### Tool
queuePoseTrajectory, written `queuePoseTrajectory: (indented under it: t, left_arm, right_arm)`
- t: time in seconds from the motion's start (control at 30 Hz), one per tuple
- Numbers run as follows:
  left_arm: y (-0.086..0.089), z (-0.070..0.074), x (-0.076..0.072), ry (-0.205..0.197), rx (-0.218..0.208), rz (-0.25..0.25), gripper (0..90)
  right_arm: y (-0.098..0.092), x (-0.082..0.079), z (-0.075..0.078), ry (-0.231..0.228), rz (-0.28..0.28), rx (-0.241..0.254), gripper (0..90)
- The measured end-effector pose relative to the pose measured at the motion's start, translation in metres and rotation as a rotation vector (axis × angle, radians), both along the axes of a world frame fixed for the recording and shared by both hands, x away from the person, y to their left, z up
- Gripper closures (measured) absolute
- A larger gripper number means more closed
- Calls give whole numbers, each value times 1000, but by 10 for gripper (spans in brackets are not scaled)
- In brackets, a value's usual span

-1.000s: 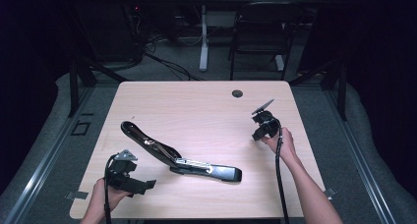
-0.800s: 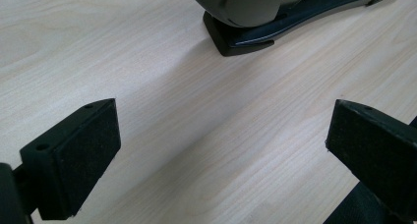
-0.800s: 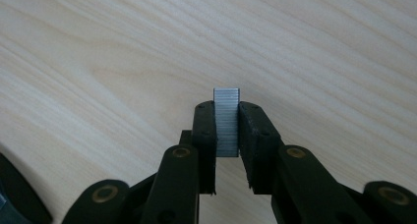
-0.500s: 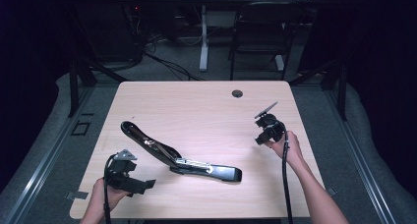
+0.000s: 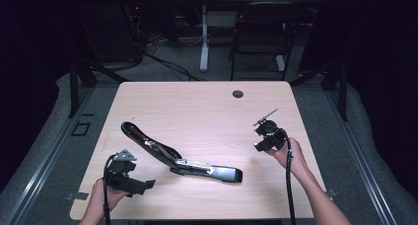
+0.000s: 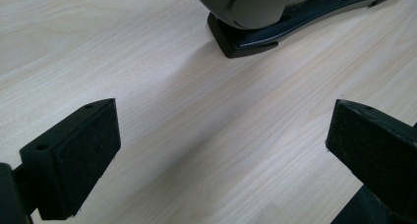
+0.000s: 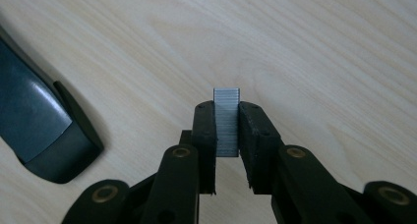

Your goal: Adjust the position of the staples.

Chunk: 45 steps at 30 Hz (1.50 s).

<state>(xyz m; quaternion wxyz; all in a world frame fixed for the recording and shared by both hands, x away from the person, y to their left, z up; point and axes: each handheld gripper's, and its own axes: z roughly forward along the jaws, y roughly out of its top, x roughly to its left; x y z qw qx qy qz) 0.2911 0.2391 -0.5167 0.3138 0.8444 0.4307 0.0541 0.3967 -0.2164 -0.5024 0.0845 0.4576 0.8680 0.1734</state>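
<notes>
A black stapler [image 5: 183, 160] lies swung open on the wooden table [image 5: 207, 106], its top arm [image 5: 145, 142] raised toward the left and its base [image 5: 212, 171] flat. My left gripper [image 5: 142, 185] sits low at the front left, open, the jaws wide apart [image 6: 223, 130] with bare wood between them; the stapler's end [image 6: 253, 13] is just ahead of it. My right gripper [image 5: 260, 145] hovers right of the stapler, shut [image 7: 226, 111] on a short grey strip of staples [image 7: 226, 122] that stands upright between its pads. One end of the stapler [image 7: 39, 130] lies to its left.
A round cable grommet [image 5: 238, 93] is set in the table near the far edge. Beyond the table stand a dark chair [image 5: 261, 32] and a white desk leg [image 5: 203, 37] with cables on the floor.
My right gripper has drifted a little toward the near edge of the table, still holding the staples. The left gripper and the stapler have not moved.
</notes>
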Motion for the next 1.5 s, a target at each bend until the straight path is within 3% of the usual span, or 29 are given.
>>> queuePoseTrajectory:
  t: [0.07, 0.23, 0.27, 0.43, 0.57, 0.67, 0.7, 0.73, 0.8, 1.1, 1.2, 1.37, 1.5]
  left_arm:
    - [0, 0, 0, 0, 1, -1, 0]
    - [0, 1, 0, 0, 0, -1, 0]
    - [0, 0, 0, 0, -1, -1, 0]
    - [0, 0, 0, -3, 1, -1, 0]
    - [0, 0, 0, -2, 2, -2, 0]
    - [0, 0, 0, -3, 1, -1, 0]
    - [0, 0, 0, -4, 1, -1, 0]
    - [0, 0, 0, -3, 2, -1, 0]
    - [0, 0, 0, 0, 1, -3, 0]
    - [0, -1, 1, 5, 6, -6, 0]
    - [-1, -1, 1, 6, 6, -6, 0]
    - [-1, -1, 0, 7, 7, -10, 0]
    - [-1, -2, 0, 7, 10, -12, 0]
  right_arm:
    - [0, -4, 2, 5, 26, -24, 779]
    - [-1, -13, -1, 6, 35, -18, 779]
    - [-3, -14, 0, 28, 51, -22, 779]
    - [-8, -23, -4, 48, 59, 6, 779]
    - [-10, -30, -8, 80, 84, -31, 779]
    - [-8, -35, -16, 89, 84, -28, 779]
    - [-7, -36, -17, 97, 97, -51, 779]
    - [-6, -39, -21, 84, 83, -36, 779]
    - [-5, -40, -22, 103, 115, -66, 778]
    - [2, -53, -31, 130, 148, -88, 777]
    - [5, -55, -33, 142, 145, -92, 778]
    - [8, -54, -34, 169, 163, -139, 776]
    - [8, -54, -35, 180, 166, -140, 747]
